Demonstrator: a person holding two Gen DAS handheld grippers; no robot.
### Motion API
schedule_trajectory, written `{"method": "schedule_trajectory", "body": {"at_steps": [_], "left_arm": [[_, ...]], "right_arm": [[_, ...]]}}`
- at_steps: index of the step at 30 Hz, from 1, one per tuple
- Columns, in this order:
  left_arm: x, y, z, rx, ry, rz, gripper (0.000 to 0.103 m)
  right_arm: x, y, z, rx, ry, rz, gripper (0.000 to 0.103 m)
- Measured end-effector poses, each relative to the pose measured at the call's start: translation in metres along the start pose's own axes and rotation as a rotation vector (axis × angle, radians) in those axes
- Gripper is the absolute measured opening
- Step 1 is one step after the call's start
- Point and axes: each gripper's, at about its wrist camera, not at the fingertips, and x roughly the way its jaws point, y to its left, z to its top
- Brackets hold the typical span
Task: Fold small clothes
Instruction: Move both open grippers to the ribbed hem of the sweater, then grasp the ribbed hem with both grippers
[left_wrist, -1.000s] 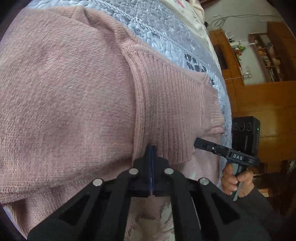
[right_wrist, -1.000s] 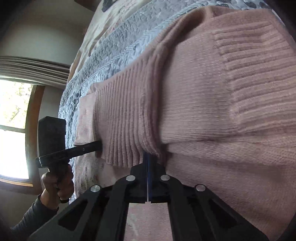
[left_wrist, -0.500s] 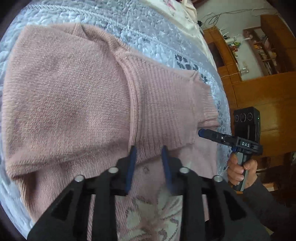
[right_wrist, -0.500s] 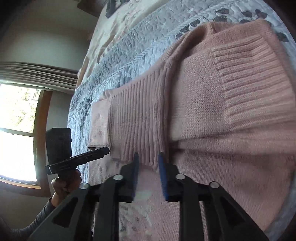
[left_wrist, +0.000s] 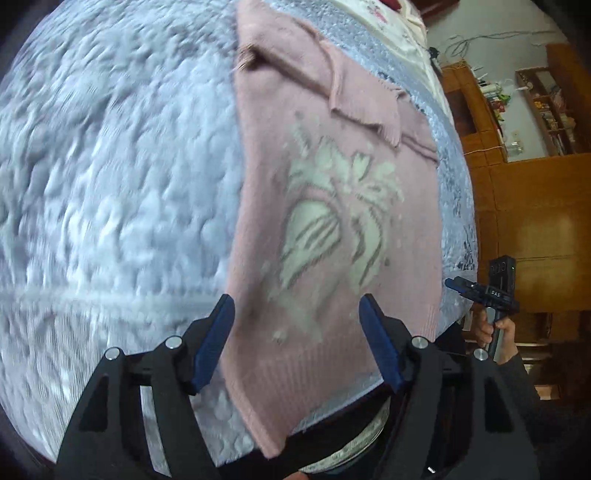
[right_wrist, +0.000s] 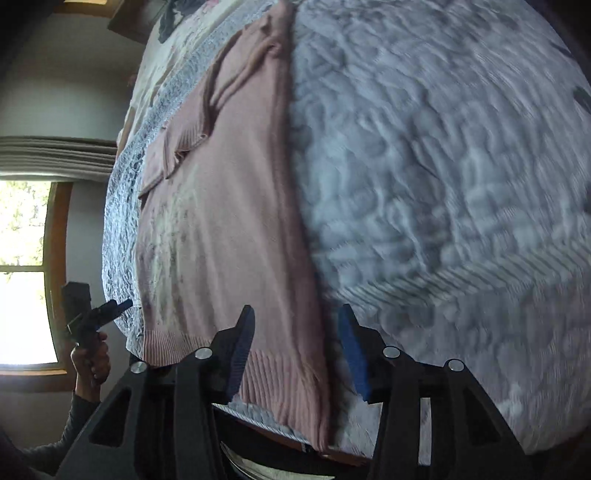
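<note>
Lying flat, pink sweater (left_wrist: 332, 229), sleeves folded in

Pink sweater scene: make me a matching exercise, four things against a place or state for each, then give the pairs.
Things:
1. sweater
2. left gripper
3. quilt
4. sleeve

Places or states:
A. open, holding nothing
B. grey-white, under the knitwear
C. folded across the upper chest
D. lying flat, hem toward the cameras

Pairs: 1-D, 2-A, 3-B, 4-C
</note>
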Motion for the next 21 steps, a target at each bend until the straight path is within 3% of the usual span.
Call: {"method": "schedule_trajectory", "body": {"at_steps": [8,17,21], "left_arm": [[0.031,0.040,-0.051,-0.092,0.120,-0.041,0.069],[0.047,0.042,-0.068,-0.122,0.130,-0.175,0.066],[0.051,0.037,-0.074,-0.115,0.131,-0.182,0.061]], "right_arm": [[0.016,-0.029,-0.033,0.082,0.076,0.036,0.054],[0.032,-0.022,-0.060,0.074,0.126,0.051,0.055],[0.047,-0.013,-0.074,0.045,0.165,0.039,0.055]]}}
